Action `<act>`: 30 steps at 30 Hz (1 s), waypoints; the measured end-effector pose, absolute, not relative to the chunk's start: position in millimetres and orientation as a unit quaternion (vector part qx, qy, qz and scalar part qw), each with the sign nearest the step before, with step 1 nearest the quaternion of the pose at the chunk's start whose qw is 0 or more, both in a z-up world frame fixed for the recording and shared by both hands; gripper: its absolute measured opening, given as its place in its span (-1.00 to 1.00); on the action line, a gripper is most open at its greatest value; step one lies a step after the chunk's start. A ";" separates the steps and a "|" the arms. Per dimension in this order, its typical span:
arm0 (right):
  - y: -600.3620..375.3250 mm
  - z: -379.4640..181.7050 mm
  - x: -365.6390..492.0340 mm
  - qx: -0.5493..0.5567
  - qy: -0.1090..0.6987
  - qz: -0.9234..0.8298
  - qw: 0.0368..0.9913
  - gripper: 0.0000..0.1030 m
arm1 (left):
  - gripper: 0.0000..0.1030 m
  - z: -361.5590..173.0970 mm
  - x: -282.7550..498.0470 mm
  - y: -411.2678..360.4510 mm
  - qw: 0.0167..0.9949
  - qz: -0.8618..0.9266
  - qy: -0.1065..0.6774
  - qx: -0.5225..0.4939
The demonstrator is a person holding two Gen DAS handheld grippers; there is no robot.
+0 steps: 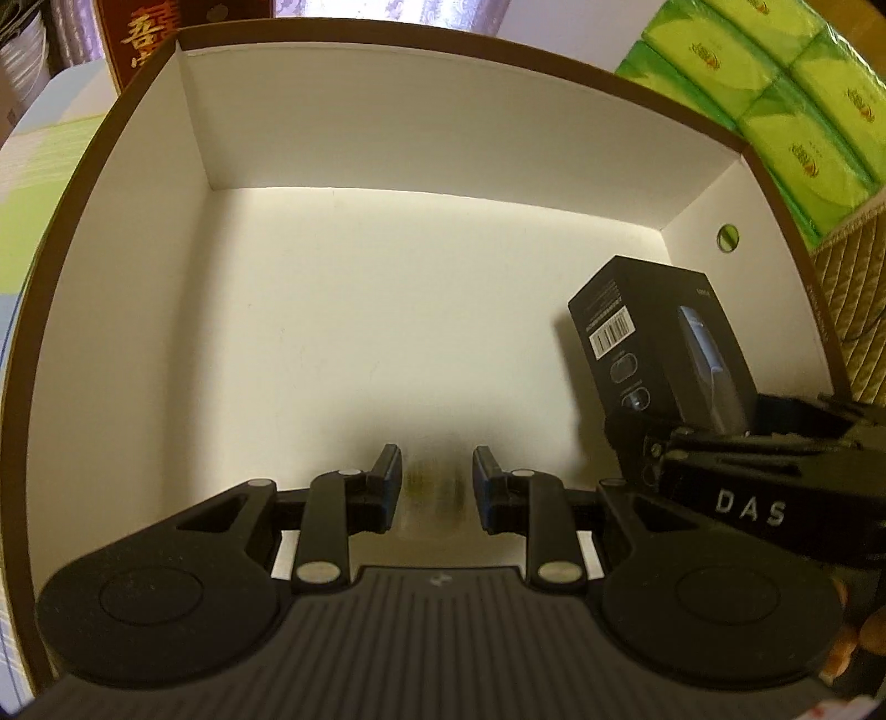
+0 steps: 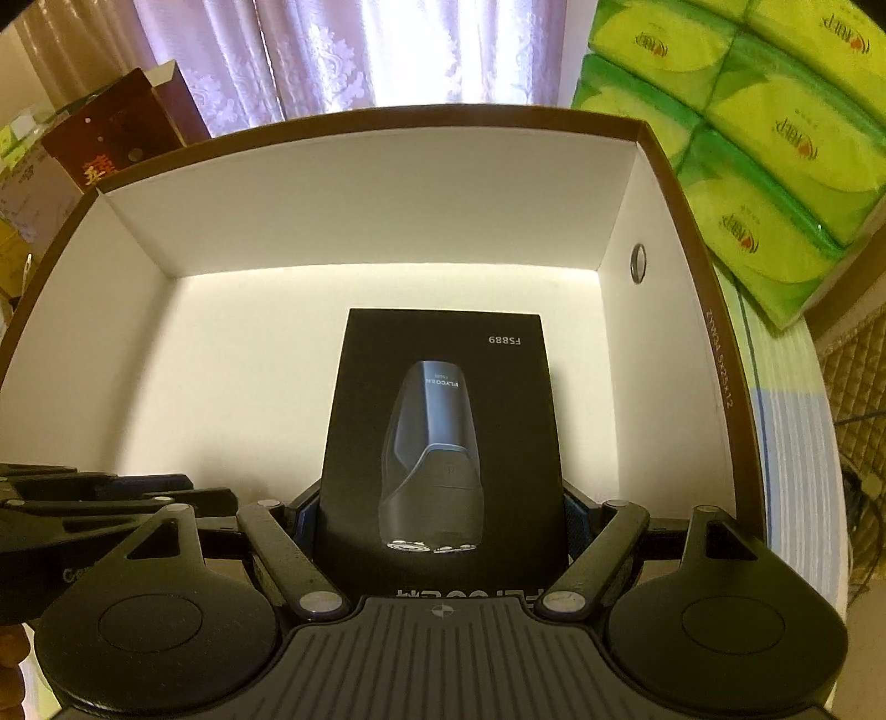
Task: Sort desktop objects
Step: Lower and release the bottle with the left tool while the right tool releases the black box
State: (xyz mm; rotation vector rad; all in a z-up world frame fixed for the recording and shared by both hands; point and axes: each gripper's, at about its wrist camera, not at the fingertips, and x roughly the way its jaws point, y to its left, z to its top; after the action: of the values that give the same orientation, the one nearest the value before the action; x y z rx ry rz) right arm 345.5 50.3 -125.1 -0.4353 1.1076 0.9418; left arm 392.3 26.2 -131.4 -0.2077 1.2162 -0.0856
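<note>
Inside a white-lined storage box [image 2: 354, 194], a black shaver carton [image 2: 443, 421] is held by its side edges in the right gripper [image 2: 443, 520]. The left gripper [image 1: 437, 482] is seen parted, empty. Rigid, light, smooth cardboard is judged likely.

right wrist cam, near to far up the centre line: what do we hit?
right gripper → black shaver box held between its fingers → bare white floor of the cardboard box → its far wall → purple curtain.

green tissue packs [image 2: 775, 138], lilac curtain [image 2: 332, 50]
</note>
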 end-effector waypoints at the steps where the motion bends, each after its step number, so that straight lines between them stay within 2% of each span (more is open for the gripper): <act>1: 49.8 -124.1 346.0 -0.192 0.502 0.429 0.726 0.48 | -0.57 -131.3 392.1 26.2 0.816 -0.038 0.569 -0.094; 5: 50.9 -118.6 346.7 -0.196 0.495 0.436 0.726 0.51 | -0.53 -130.4 391.6 28.5 0.818 -0.037 0.568 -0.084; 9: 47.9 -112.8 348.7 -0.190 0.496 0.443 0.722 0.54 | -0.36 -126.6 387.6 30.4 0.822 -0.033 0.564 -0.071; 15: 41.9 -108.5 345.8 -0.188 0.498 0.454 0.714 0.59 | -0.28 -121.7 382.1 34.2 0.825 -0.034 0.561 -0.069; 22: 30.0 -94.5 336.0 -0.177 0.490 0.466 0.715 0.72 | -0.14 -109.4 370.4 34.7 0.835 -0.038 0.546 -0.050; 24: 26.0 -87.3 332.4 -0.175 0.481 0.471 0.718 0.76 | -0.02 -104.1 365.4 33.5 0.840 -0.039 0.540 -0.041; 30: 10.6 -69.0 315.8 -0.182 0.446 0.470 0.740 0.89 | 0.08 -88.5 348.0 32.2 0.852 -0.038 0.520 -0.034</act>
State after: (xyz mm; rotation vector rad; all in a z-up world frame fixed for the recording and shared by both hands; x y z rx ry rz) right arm 315.8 10.6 -69.0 -0.3986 0.9776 1.0319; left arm 348.0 32.2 -88.5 -0.0719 1.0954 -0.0810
